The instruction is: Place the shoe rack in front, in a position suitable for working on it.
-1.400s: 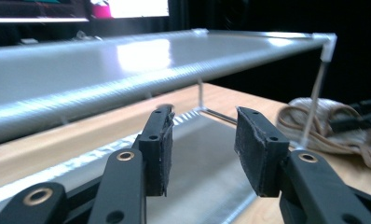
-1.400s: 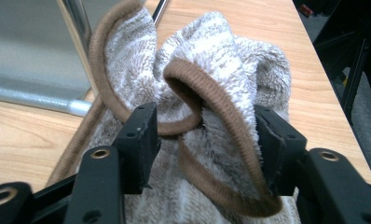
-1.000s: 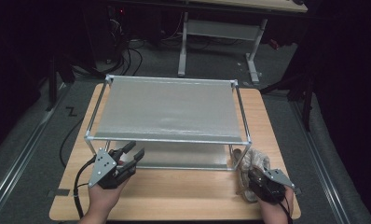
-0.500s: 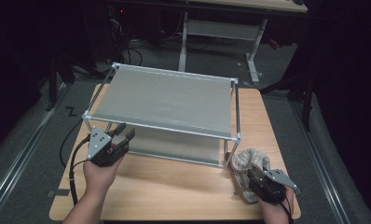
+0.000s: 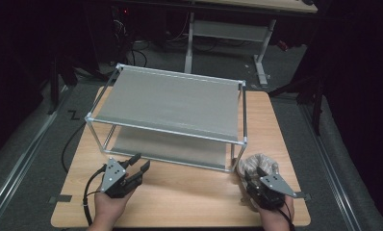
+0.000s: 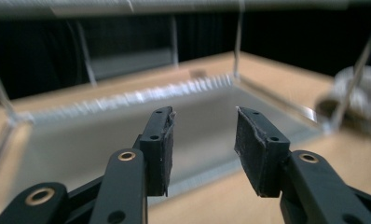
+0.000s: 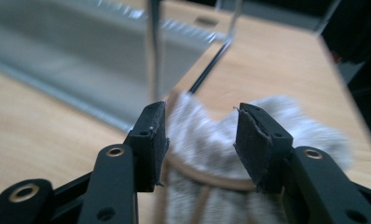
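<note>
The right tool [image 7: 200,135] stands half open over a grey slipper [image 7: 211,140]; its jaws have just been closing, the fabric lies between them, but the pads are not yet pressing it. The left tool [image 6: 202,140] is half open and empty, its jaws having just opened a little. The slipper lies on the surface [image 5: 180,202] beside the rack [image 5: 170,101]. I judge the grasp is starting; lifting and placing remain.
</note>
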